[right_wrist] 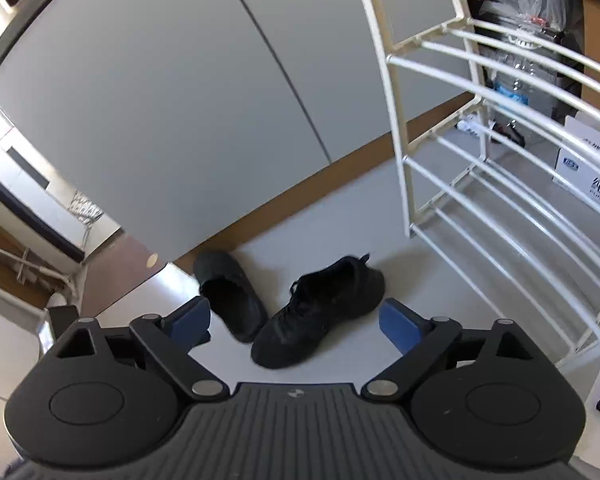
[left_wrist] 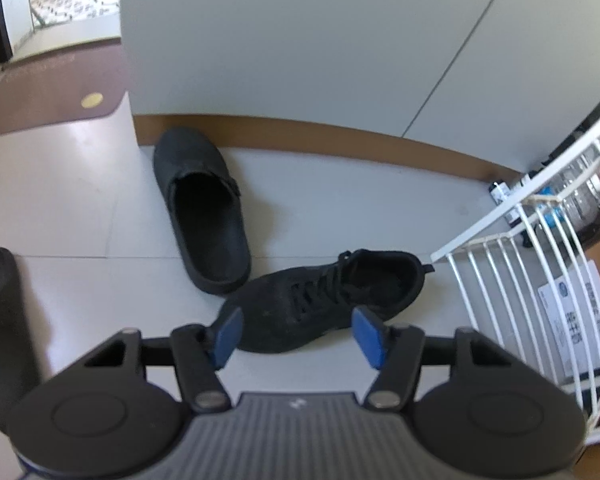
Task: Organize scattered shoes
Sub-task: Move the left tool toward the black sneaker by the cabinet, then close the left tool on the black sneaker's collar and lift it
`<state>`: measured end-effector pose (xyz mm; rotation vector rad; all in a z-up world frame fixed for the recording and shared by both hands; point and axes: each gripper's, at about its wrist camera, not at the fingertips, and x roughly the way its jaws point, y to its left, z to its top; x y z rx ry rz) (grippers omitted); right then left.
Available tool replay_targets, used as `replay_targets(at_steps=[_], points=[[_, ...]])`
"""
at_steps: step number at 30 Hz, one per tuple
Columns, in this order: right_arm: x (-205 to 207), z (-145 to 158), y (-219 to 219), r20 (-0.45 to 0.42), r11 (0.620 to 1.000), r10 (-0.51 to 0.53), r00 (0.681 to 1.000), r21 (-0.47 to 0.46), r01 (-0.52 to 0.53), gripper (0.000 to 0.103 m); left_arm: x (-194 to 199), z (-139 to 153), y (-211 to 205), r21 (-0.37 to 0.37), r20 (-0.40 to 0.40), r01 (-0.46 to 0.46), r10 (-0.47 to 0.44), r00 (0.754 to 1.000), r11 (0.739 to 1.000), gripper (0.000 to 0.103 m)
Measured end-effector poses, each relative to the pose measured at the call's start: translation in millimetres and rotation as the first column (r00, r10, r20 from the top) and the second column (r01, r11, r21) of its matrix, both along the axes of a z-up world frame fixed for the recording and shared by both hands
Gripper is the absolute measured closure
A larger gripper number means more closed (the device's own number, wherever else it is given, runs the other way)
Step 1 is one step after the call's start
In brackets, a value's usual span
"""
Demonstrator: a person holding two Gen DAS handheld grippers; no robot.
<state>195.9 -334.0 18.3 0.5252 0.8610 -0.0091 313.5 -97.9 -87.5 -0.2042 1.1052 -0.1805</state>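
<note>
Two black shoes lie loose on the pale tiled floor (left_wrist: 100, 168) beside the grey cabinet's brown baseboard (left_wrist: 340, 132): a backless black clog (left_wrist: 204, 208) with its toe up against the baseboard, and a laced black sneaker (left_wrist: 320, 304) lying crosswise in front of it, the sneaker's toe just beside the clog's heel. A white wire shoe rack (right_wrist: 500, 184) stands just to the right of them, its shelves bare where they show.

The left gripper (left_wrist: 298, 334) hangs over the sneaker's toe end, its blue pads apart and straddling the shoe without visibly pressing on it. The right gripper (right_wrist: 294, 324) stays further back, jaws spread wide, nothing between them but a view of both shoes.

This looks like the reach for the first shoe, with nothing yet on the rack. The next move likely calls for the left jaws to drop lower and pinch the sneaker across its upper, then carry it right to a shelf.
</note>
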Motion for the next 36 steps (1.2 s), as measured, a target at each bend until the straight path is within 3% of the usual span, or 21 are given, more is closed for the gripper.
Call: replay_targets(at_steps=[4, 8, 13, 18, 24, 25, 27, 29, 31, 32, 36], points=[[5.9, -1.1, -5.7, 0.0, 0.999, -0.012, 1.0, 0.038, 0.012, 0.008, 13.9, -19.1, -22.8, 0.014, -0.013, 0.021, -0.021, 1.0, 1.0, 0.044], [4.1, 13.9, -12.2, 0.039, 0.998, -0.04, 0.998, -0.038, 0.042, 0.008, 27.7, -40.0, -50.4, 0.03, -0.023, 0.047, -0.046, 0.999, 0.998, 0.051], [2.7, 12.6, -23.5, 0.031, 0.998, -0.044, 0.999, -0.052, 0.045, 0.008, 42.3, -60.8, -76.1, 0.026, -0.023, 0.049, -0.048, 0.999, 0.998, 0.053], [1.2, 11.1, -34.3, 0.029, 0.99, -0.041, 0.999, -0.131, 0.044, 0.008, 53.4, -78.2, -93.4, 0.001, -0.049, 0.048, -0.048, 0.998, 0.999, 0.068], [3.7, 0.2, -53.3, -0.004, 0.993, -0.104, 0.995, -0.048, 0.104, 0.008, 65.1, -107.5, -107.8, 0.042, -0.117, 0.019, -0.014, 0.993, 0.999, 0.066], [3.2, 1.1, -53.9, 0.0, 0.993, -0.109, 0.994, -0.042, 0.109, 0.008, 66.4, -110.9, -108.4, 0.055, -0.117, 0.02, -0.013, 0.993, 0.998, 0.064], [4.1, 1.8, -53.2, 0.004, 0.994, -0.099, 0.995, -0.043, 0.099, 0.008, 69.2, -118.2, -109.4, 0.099, -0.12, 0.022, -0.01, 0.993, 0.995, 0.048], [3.8, 1.5, -53.3, 0.004, 0.995, -0.093, 0.996, -0.036, 0.093, 0.008, 70.9, -123.2, -108.2, 0.12, -0.117, 0.013, 0.001, 0.993, 0.993, 0.047], [2.6, 2.1, -55.7, 0.006, 0.995, -0.095, 0.995, -0.026, 0.095, 0.008, 71.5, -125.6, -105.4, 0.112, -0.119, 0.001, 0.012, 0.993, 0.994, 0.063], [2.4, 2.1, -57.0, 0.007, 0.995, -0.1, 0.995, -0.027, 0.1, 0.008, 71.5, -126.2, -103.0, 0.112, -0.121, -0.008, 0.022, 0.992, 0.994, 0.089], [1.3, 2.3, -60.2, 0.003, 0.993, -0.114, 0.993, -0.023, 0.114, 0.008, 71.5, -121.6, -94.9, 0.125, -0.122, -0.021, 0.036, 0.992, 0.992, 0.097]])
